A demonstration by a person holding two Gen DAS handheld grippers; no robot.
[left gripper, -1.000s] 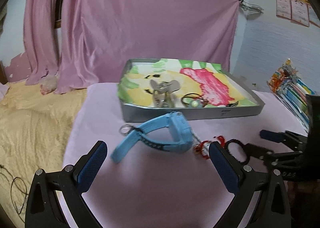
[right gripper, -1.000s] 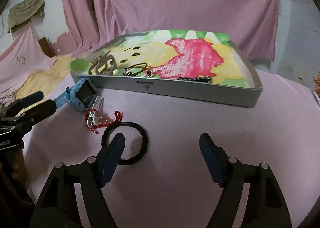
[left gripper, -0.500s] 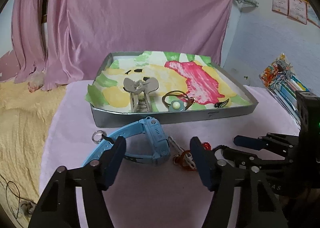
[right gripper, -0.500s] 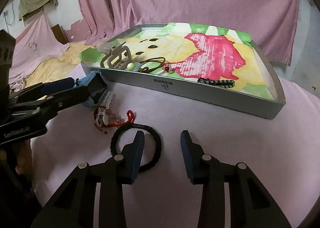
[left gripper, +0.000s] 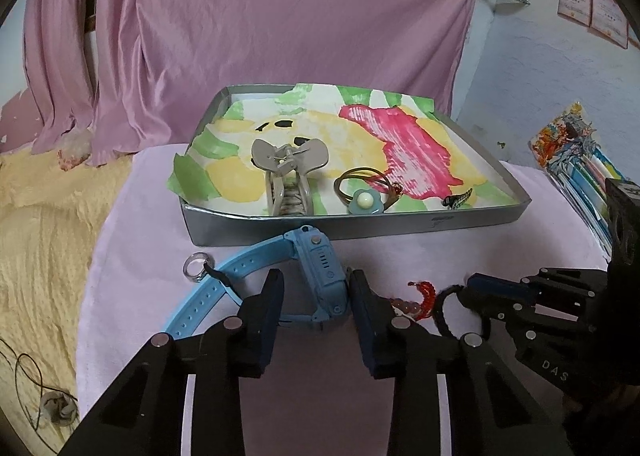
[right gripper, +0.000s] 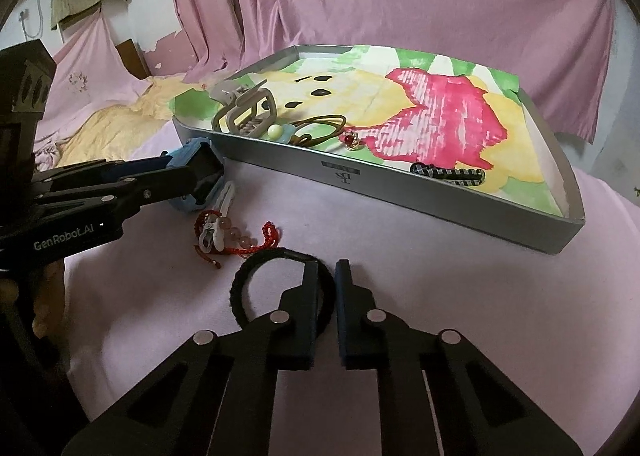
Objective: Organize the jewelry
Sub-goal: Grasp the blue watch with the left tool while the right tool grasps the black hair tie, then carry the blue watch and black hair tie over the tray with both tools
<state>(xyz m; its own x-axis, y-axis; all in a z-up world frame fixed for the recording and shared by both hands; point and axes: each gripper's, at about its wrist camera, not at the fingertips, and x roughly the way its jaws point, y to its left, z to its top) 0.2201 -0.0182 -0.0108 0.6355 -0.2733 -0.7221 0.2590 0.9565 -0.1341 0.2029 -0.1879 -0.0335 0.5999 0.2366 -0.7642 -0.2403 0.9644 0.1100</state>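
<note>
A blue watch [left gripper: 320,276] lies on the pink table just in front of the silver tray [left gripper: 400,223]. My left gripper [left gripper: 316,296] is shut on the watch body, one finger at each side. In the right wrist view the left gripper [right gripper: 200,171] covers most of the watch [right gripper: 188,147]. My right gripper [right gripper: 328,280] is shut on the right side of a black hair tie [right gripper: 240,288], which lies flat on the table. Between the two lies a red bead bracelet [right gripper: 236,240]. A clear ring [left gripper: 196,266] sits by the watch strap.
The tray [right gripper: 400,191] is lined with painted paper and holds a beige claw clip [left gripper: 288,175], a hair tie with a bead flower [left gripper: 364,199], a red-stone ring [right gripper: 352,139] and a striped clip [right gripper: 448,173]. Colourful packets [left gripper: 572,159] lie at the right. A yellow blanket [left gripper: 40,236] borders the table's left edge.
Both grippers went from wide open to shut. The left one moved forward and closed around the watch body. The right one moved forward and closed on the black hair tie.
</note>
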